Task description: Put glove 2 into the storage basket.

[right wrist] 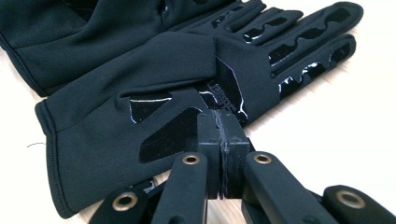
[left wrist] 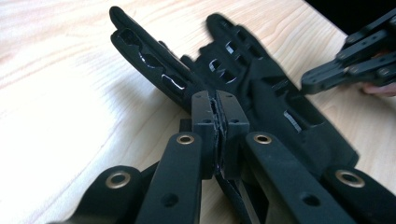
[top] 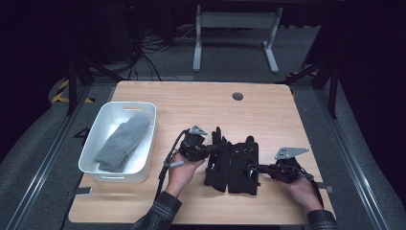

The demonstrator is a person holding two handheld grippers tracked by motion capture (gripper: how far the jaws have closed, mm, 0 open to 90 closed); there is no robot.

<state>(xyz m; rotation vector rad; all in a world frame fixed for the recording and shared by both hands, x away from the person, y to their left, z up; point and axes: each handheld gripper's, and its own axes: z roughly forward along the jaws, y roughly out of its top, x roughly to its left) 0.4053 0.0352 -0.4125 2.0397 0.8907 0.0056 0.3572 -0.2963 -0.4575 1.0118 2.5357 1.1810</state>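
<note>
Two black gloves lie side by side, palms up, at the middle of the wooden table (top: pixel 191 103): the left glove (top: pixel 216 163) and the right glove (top: pixel 243 165). My left gripper (top: pixel 213 150) comes in from the left, and its jaws are shut on a thin edge of the left glove (left wrist: pixel 154 70), with fabric pinched between the pads (left wrist: pixel 215 95). My right gripper (top: pixel 254 168) reaches in from the right. Its jaws are shut on a raised fold of the right glove (right wrist: pixel 140 88) near the thumb (right wrist: pixel 219 116). The right gripper (left wrist: pixel 336 72) also shows in the left gripper view.
A white bin (top: pixel 98 127) stands at the table's left with a grey knitted piece (top: pixel 123 141) lying in it. A round cable hole (top: pixel 237 96) sits near the far edge. Beyond the table are a white desk frame (top: pixel 234 28) and cables on the floor.
</note>
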